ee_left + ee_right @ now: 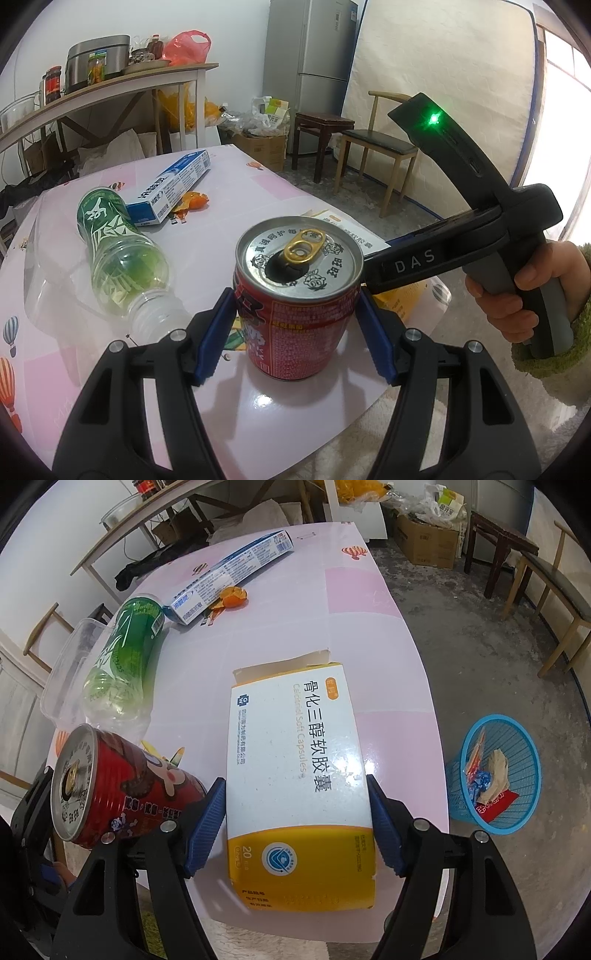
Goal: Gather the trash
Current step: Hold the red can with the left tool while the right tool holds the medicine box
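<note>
My left gripper [295, 328] is shut on a red drink can [295, 310] that stands upright near the table's front edge; the can also shows in the right wrist view [122, 794]. My right gripper [295, 823] is shut on a white and yellow medicine box [299, 782] lying on the pink table [369, 635]. A green plastic bottle [118, 254] lies on its side to the left. A blue and white toothpaste box [173, 184] and orange peel [195, 201] lie farther back. A blue trash basket [495, 775] with some trash stands on the floor at the right.
A clear plastic container [70, 668] sits at the table's left edge. Beyond the table are a wooden shelf [110, 88], a wooden chair [380, 144], a dark stool [321, 129], cardboard boxes [428, 539] and a fridge [314, 70].
</note>
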`<state>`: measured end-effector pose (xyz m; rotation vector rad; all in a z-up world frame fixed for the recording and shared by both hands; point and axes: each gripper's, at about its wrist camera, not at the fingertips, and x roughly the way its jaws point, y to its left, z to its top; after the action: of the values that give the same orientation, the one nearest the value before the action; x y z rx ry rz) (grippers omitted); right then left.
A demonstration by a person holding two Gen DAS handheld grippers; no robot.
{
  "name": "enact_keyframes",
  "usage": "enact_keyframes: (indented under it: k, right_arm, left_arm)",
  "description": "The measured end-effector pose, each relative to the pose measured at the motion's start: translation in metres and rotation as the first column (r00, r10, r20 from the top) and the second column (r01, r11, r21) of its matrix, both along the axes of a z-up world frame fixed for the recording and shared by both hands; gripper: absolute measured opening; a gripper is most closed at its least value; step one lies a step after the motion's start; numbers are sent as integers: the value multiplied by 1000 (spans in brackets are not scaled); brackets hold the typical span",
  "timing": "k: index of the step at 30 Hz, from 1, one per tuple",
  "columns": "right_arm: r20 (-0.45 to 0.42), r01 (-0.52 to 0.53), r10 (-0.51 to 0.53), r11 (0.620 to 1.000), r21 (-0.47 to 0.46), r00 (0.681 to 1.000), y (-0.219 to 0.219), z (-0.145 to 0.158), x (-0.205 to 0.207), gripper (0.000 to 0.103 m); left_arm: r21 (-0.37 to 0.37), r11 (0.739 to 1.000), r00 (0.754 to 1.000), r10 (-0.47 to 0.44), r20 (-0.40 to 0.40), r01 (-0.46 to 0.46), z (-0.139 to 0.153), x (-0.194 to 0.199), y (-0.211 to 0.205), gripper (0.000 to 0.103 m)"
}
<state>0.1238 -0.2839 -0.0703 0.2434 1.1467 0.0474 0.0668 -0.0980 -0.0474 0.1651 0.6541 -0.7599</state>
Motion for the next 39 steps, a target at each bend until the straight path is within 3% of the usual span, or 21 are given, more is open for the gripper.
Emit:
enact_keyframes:
  k: [39]
  right_arm:
    - [-18, -55, 53, 994, -99, 998, 2, 5, -4, 77]
  left_arm:
    - [-8, 1000, 1000, 0, 3, 0, 1, -1, 0, 62]
